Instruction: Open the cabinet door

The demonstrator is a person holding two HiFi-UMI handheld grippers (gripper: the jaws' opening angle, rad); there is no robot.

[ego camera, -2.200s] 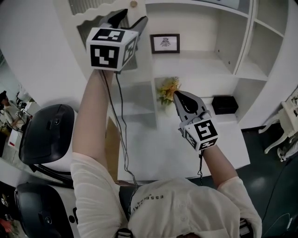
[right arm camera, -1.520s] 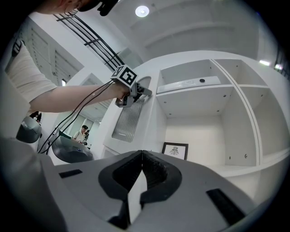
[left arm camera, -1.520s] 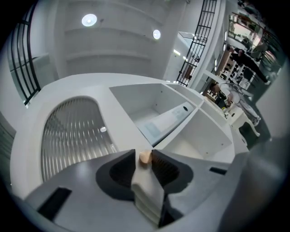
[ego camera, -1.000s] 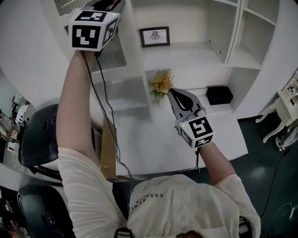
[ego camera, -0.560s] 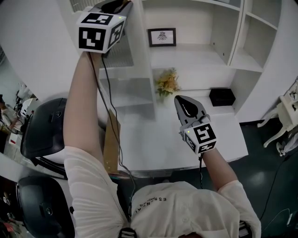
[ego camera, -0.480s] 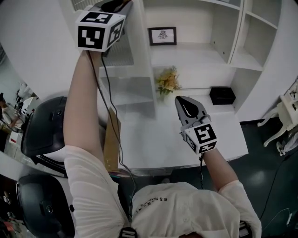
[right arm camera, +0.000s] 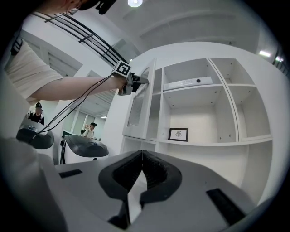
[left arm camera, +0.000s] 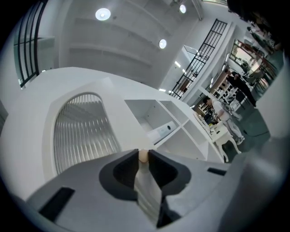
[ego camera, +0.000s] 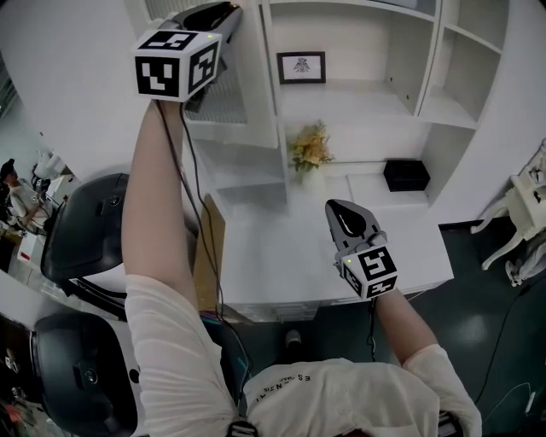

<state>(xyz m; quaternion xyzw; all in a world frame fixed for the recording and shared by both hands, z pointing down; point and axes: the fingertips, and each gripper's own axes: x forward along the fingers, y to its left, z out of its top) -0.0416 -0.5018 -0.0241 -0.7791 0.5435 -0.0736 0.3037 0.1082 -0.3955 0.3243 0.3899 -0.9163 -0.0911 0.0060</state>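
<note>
The white cabinet door (ego camera: 252, 77), with a ribbed glass panel (left arm camera: 81, 131), stands swung out from the shelf unit (ego camera: 367, 102). My left gripper (ego camera: 229, 12) is raised high and shut on the door's small pale knob (left arm camera: 143, 156), which sits between the jaw tips. In the right gripper view the left gripper (right arm camera: 144, 80) shows at the top edge of the open door (right arm camera: 137, 102). My right gripper (ego camera: 333, 206) hangs over the white desk (ego camera: 273, 256), shut with nothing in it, pointing at the shelves.
A framed picture (ego camera: 300, 67) stands on a shelf, yellow flowers (ego camera: 309, 149) and a black box (ego camera: 406, 175) below it. Black rounded chairs (ego camera: 81, 230) crowd the left. A white chair (ego camera: 520, 230) is at the right. People stand far off.
The door has swung further out with my left gripper still on the knob. My right gripper has dropped lower and come back toward the desk's front edge.
</note>
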